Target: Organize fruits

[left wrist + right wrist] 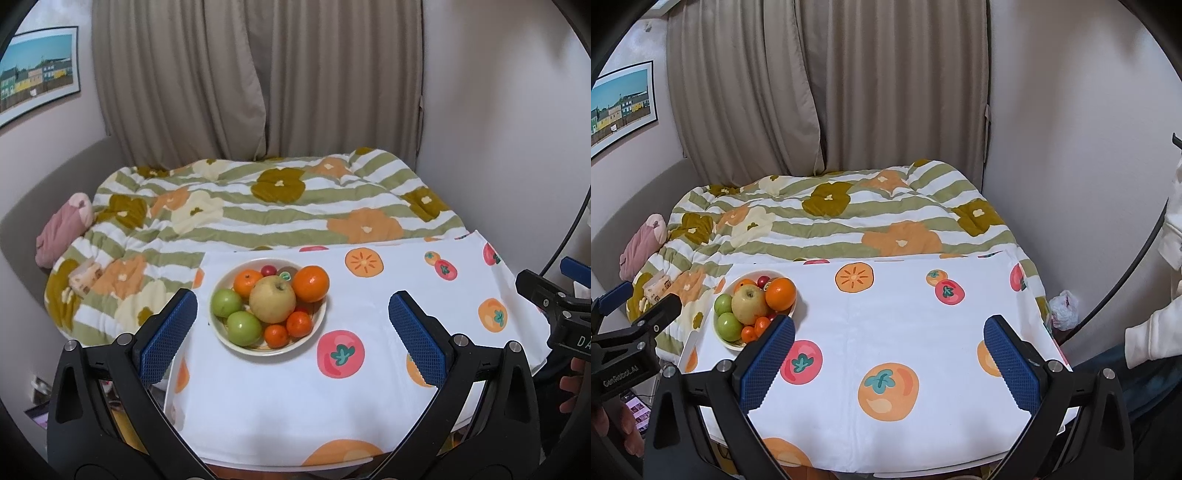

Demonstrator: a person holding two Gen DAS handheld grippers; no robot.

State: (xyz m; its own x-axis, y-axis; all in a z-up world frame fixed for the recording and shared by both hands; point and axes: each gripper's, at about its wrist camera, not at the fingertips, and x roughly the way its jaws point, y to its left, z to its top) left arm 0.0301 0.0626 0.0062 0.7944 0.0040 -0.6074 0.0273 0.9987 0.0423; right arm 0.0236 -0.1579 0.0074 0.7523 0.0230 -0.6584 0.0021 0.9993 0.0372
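Black angular gripper frames, blue textured fingers (170,336), silver screws, white lettering, white sleeve (1152,339)

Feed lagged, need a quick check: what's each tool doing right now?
Left tool: open, holding nothing, above the cloth near the bowl.
Right tool: open, holding nothing.

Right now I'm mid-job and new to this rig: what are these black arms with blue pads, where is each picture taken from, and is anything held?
They are handheld two-finger grippers, one in each of a person's hands, each carrying a camera that looks along its fingers. One picture looks out from the left gripper, the other from the right gripper. Both are open and hold nothing. On the fruit-print tablecloth stands a bowl heaped with a large orange, a yellow pear, green fruits and small oranges. Behind is a bed with a flowered quilt.
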